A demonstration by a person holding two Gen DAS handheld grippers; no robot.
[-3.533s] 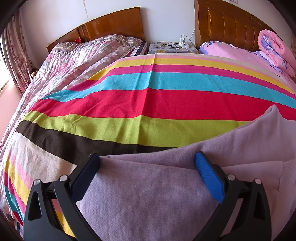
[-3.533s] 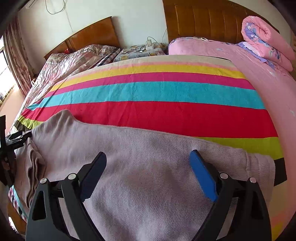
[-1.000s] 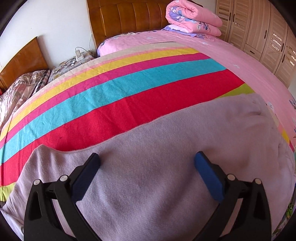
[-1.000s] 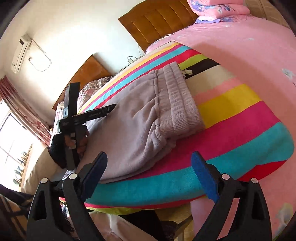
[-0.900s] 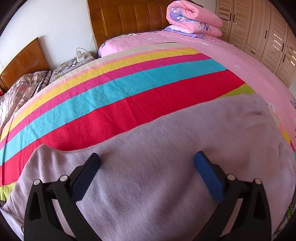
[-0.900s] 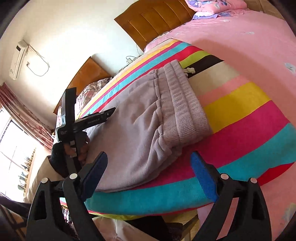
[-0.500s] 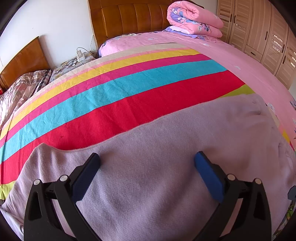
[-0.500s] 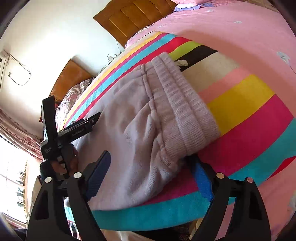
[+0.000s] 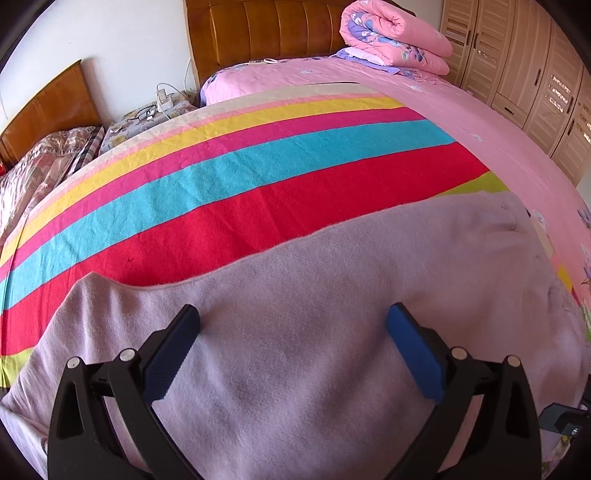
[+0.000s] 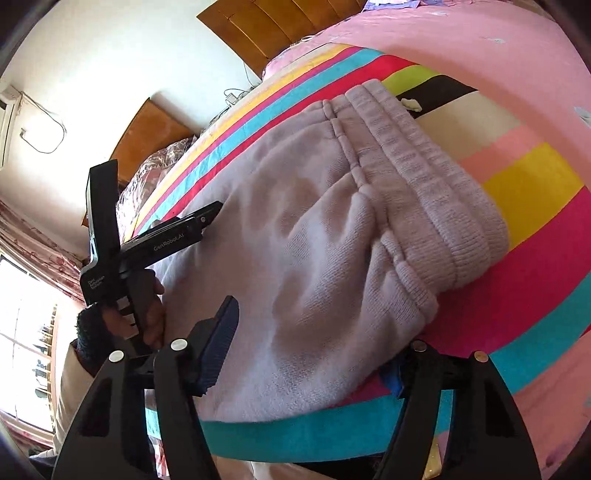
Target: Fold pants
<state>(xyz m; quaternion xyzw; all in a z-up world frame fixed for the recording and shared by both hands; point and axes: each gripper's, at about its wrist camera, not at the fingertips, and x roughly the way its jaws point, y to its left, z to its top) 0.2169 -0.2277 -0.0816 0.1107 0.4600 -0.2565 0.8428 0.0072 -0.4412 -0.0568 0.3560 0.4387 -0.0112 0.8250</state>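
Note:
Lilac knit pants (image 9: 332, 302) lie spread on a striped blanket (image 9: 229, 184) on the bed. In the right wrist view the pants (image 10: 314, 229) show their ribbed waistband (image 10: 424, 177) at the right. My left gripper (image 9: 293, 347) is open and hovers over the middle of the pants. My right gripper (image 10: 310, 343) is open at the waistband end; its jaws straddle the near lower corner of the pants, and the fabric hides the right finger's pad. The left gripper's body also shows in the right wrist view (image 10: 147, 243), held by a hand.
A rolled pink quilt (image 9: 395, 37) sits by the wooden headboard (image 9: 258, 33). Wardrobe doors (image 9: 535, 85) stand at the right. A second bed (image 9: 33, 173) and a cluttered nightstand (image 9: 147, 114) are at the left. The bed's edge (image 10: 314, 432) runs just below my right gripper.
My right gripper has moved in toward the pants' waistband corner until its jaws straddle the fabric. My left gripper has stayed almost still over the pants.

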